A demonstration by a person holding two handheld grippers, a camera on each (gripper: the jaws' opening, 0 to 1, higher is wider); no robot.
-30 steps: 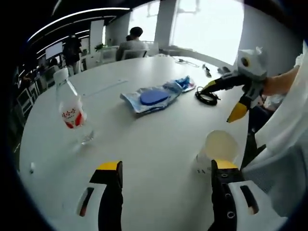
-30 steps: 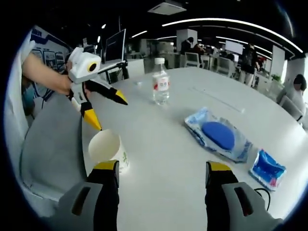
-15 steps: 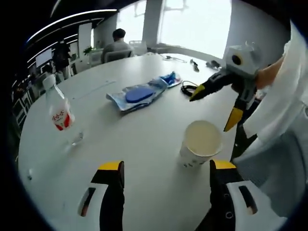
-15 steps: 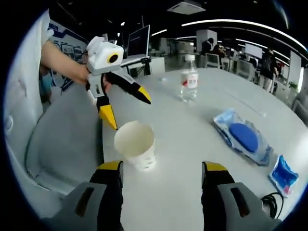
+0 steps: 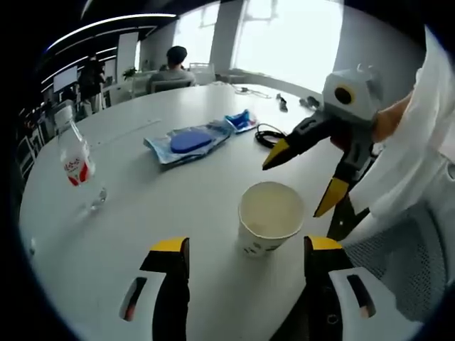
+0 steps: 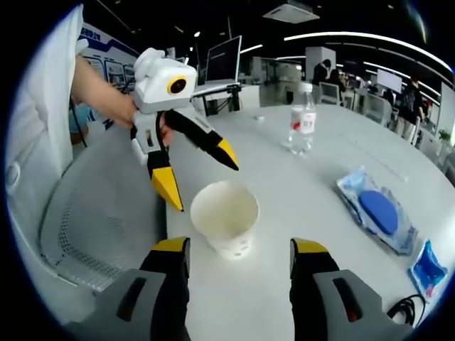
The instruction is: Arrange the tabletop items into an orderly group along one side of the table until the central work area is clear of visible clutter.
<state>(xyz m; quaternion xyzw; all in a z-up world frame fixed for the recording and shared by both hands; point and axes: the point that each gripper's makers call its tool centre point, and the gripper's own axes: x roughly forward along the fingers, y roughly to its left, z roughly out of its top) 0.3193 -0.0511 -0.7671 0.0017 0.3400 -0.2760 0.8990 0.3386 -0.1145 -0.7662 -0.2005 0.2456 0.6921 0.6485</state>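
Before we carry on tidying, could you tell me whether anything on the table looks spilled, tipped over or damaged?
Nothing stands out. The paper cup and water bottle stand upright, the blue packets lie flat, and the white table shows no spill.

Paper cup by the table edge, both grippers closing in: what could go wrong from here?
The paper cup stands upright, open and looks empty and light, near the table edge; a nudge from either open gripper could tip it or push it off. The left gripper and the right gripper converge on it from opposite sides, so their jaws might collide. Too firm a squeeze would probably crumple its thin wall.
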